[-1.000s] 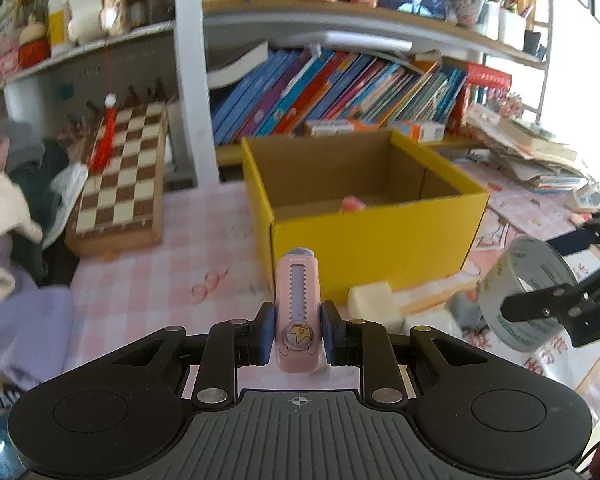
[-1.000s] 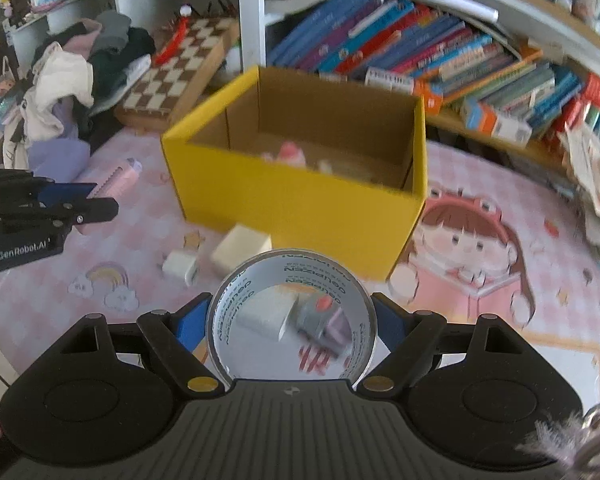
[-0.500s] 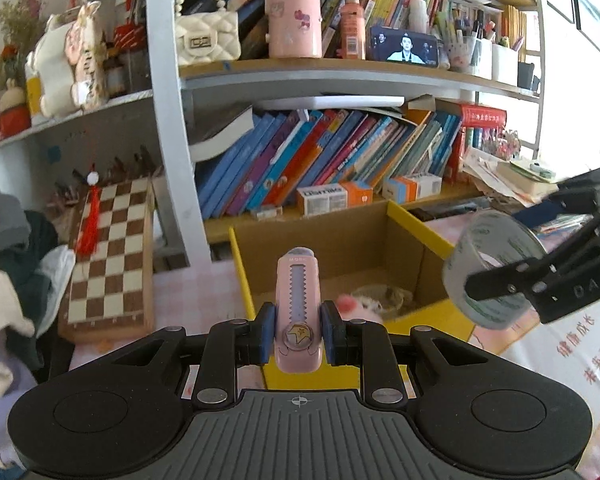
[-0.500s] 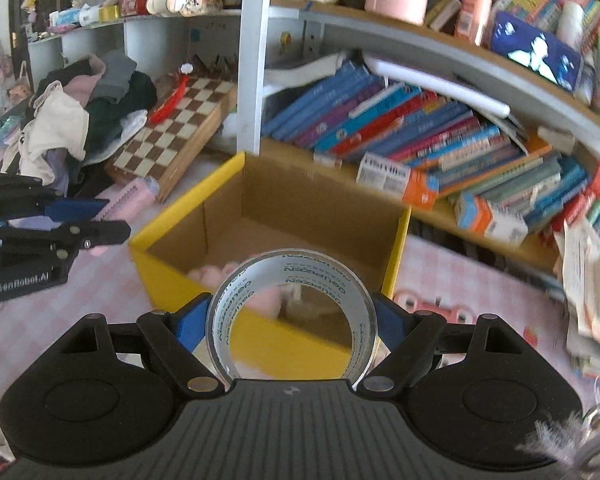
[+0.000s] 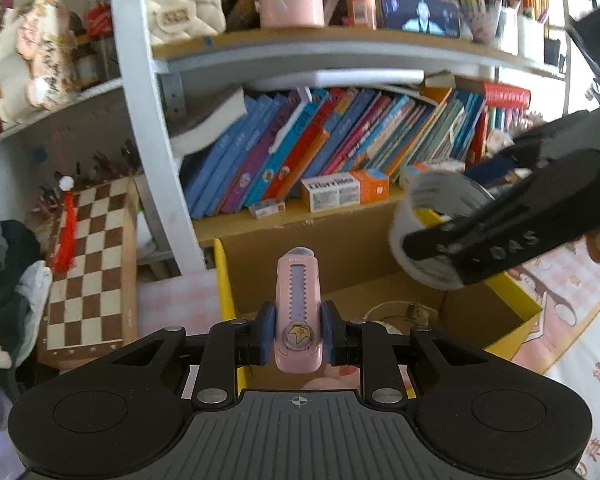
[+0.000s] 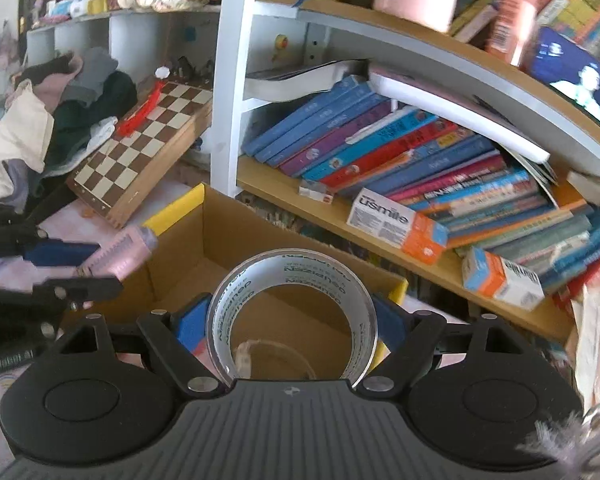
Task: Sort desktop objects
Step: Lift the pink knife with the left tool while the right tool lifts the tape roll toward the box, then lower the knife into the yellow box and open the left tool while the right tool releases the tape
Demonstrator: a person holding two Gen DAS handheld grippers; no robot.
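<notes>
While both hover over yellow cardboard box, left gripper clamps pink utility knife; right gripper clamps clear tape roll.

Tape roll between jaws, above box.

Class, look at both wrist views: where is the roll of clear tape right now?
The roll of clear tape is clamped in the right gripper, held above the open yellow cardboard box, right of the pink utility knife in the left gripper.
</notes>
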